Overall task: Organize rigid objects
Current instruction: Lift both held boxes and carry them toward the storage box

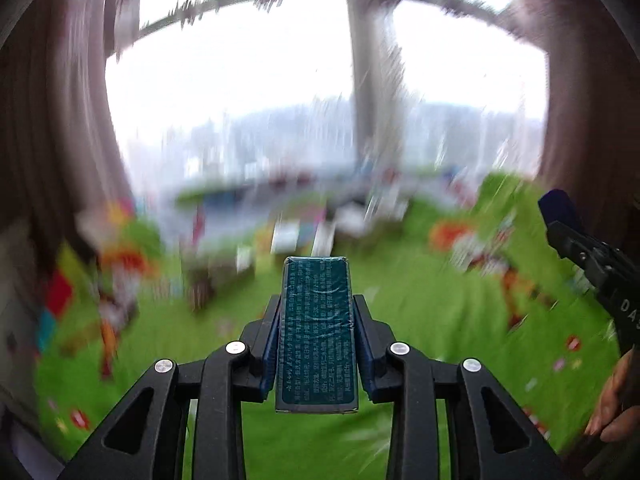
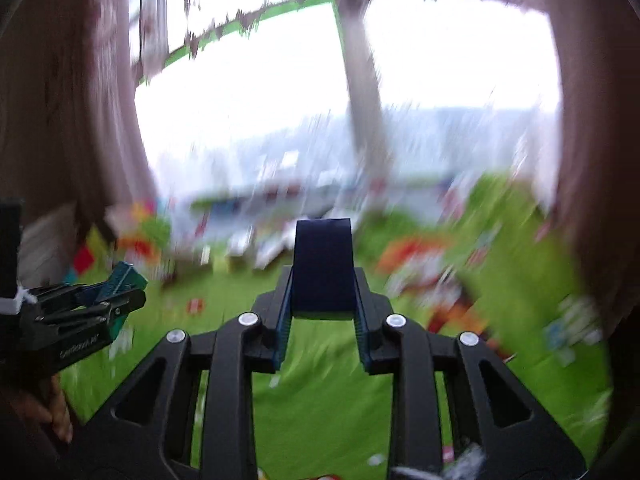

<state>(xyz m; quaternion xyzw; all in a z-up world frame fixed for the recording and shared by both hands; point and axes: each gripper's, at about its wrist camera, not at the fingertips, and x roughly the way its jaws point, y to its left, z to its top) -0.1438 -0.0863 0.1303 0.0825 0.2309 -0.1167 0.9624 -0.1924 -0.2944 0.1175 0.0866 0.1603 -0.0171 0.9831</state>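
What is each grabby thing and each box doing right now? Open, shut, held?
Left hand-held gripper: shut on the teal box, raised over the green cloth.
Teal box: clamped between the fingers, printed side facing the camera.
Right hand-held gripper: shut on the dark blue box.
Dark blue box: held at the fingertips, off the cloth.
Green cloth: spread out, blurred.

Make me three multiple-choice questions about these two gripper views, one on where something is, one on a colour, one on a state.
1. Where is the teal box?
A. on the green cloth
B. between the left gripper fingers
C. in the right gripper

2. What colour is the block in the right gripper?
A. dark navy
B. red
C. white

3. What state is the left gripper in?
A. wide open, empty
B. out of view
C. shut on the box

Answers: 1 B, its pads press both long sides. 2 A, it looks dark navy between the fingers. 3 C, the box is clamped, lifted above the green cloth.
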